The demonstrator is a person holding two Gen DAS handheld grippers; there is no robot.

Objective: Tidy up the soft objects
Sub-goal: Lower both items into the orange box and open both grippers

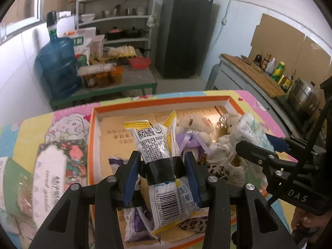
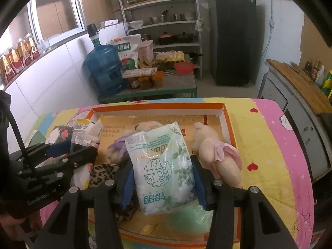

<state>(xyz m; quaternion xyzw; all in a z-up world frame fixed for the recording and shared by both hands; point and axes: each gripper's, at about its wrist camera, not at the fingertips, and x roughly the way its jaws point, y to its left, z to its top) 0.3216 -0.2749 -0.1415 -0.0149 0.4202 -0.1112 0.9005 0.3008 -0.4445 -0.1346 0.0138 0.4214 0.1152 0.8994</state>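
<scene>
My left gripper (image 1: 161, 161) is shut on a yellow-and-white snack packet wrapped in black tape (image 1: 159, 161), held over the orange-rimmed cardboard box (image 1: 157, 104). My right gripper (image 2: 162, 166) is shut on a pale green tissue pack (image 2: 160, 166), held over the same box (image 2: 157, 106). In the box lie a cream plush with a purple bow (image 1: 195, 132), a leopard-print plush (image 1: 220, 166) and a purple-white packet (image 1: 134, 222). A pink-skirted plush (image 2: 217, 157) lies at the box's right side. The right gripper with the tissue pack (image 1: 252, 132) shows at right in the left wrist view.
The box sits on a table with a colourful cartoon cloth (image 2: 267, 145). A flowered tissue pack (image 1: 49, 178) lies left of the box. Beyond stand a low table with a blue water jug (image 1: 58, 66), shelves (image 1: 116, 16), a dark fridge (image 1: 184, 31) and a counter (image 1: 253, 70) at right.
</scene>
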